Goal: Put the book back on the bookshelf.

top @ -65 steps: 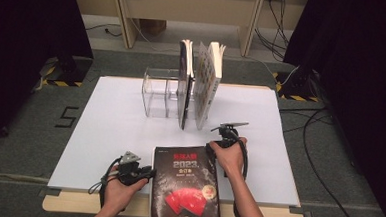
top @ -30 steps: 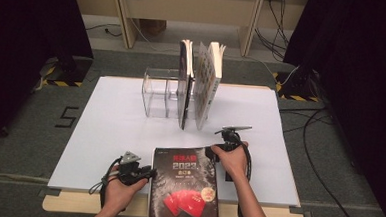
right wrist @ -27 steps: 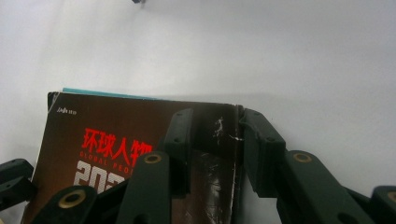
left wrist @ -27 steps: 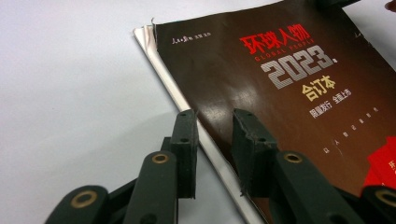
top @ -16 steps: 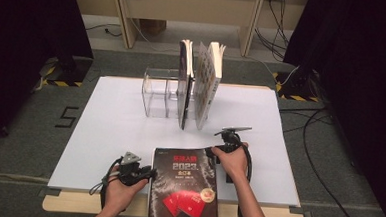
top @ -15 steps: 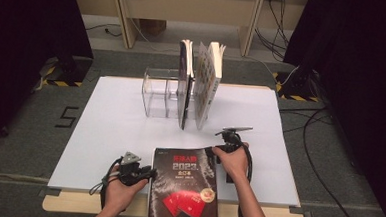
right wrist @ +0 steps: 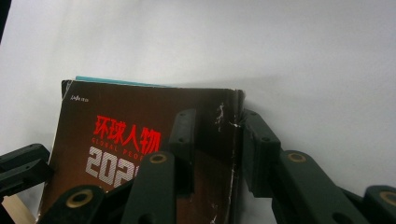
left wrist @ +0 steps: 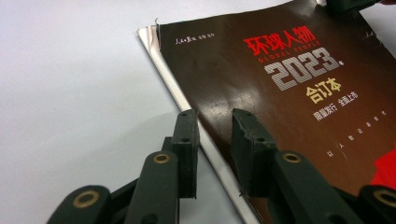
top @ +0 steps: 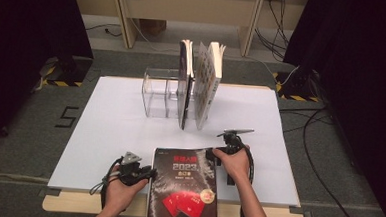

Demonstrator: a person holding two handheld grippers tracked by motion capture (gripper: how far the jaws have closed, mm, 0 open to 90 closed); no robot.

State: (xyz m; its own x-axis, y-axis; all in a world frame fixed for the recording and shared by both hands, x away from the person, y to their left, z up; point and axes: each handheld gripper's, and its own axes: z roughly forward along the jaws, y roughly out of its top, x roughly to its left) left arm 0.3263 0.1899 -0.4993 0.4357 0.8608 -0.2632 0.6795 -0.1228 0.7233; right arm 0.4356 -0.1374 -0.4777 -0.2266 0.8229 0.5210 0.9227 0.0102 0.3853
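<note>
Right claw [top: 217,155] reopening astride glossy rectangular magazine [top: 184,188]

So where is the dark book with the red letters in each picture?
High view: the dark book lies flat at the bottom middle, on the white table between the two hands.
Left gripper view: it fills the right half, with its near edge between the black jaws.
Right gripper view: it sits at lower left, with its right edge between the jaws.
Shared landmark: the silver 2023 on its cover.
</note>
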